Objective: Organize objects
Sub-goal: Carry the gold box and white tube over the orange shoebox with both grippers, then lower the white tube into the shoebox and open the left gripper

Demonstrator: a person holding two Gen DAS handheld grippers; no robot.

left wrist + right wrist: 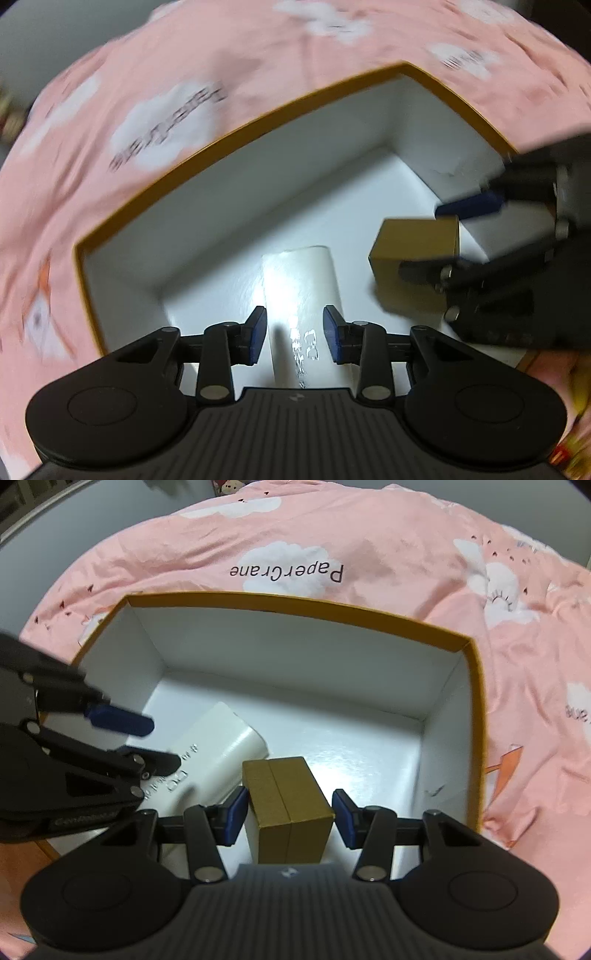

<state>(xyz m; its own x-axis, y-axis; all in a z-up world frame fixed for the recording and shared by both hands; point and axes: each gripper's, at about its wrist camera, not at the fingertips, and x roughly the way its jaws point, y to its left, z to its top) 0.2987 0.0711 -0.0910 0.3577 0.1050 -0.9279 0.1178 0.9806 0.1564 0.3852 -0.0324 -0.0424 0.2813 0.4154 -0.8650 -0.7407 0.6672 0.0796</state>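
Pink cloud-print bedding [369, 554] lies under an open white box with a mustard rim [474, 716]. Both grippers point steeply down into it. The left gripper [294, 334], jaws apart, straddles a white charger [301, 280] without pressing. The right gripper [290, 818] flanks a small gold box [288, 797]; small gaps show beside both pads.

Pink bedsheet [369, 546] spreads wide across the background, rumpled, dotted with white clouds [284, 566]. One cloud carries the words "PaperCrane", upside down from the right wrist. A grey wall [92, 520] shows beyond the sheet.
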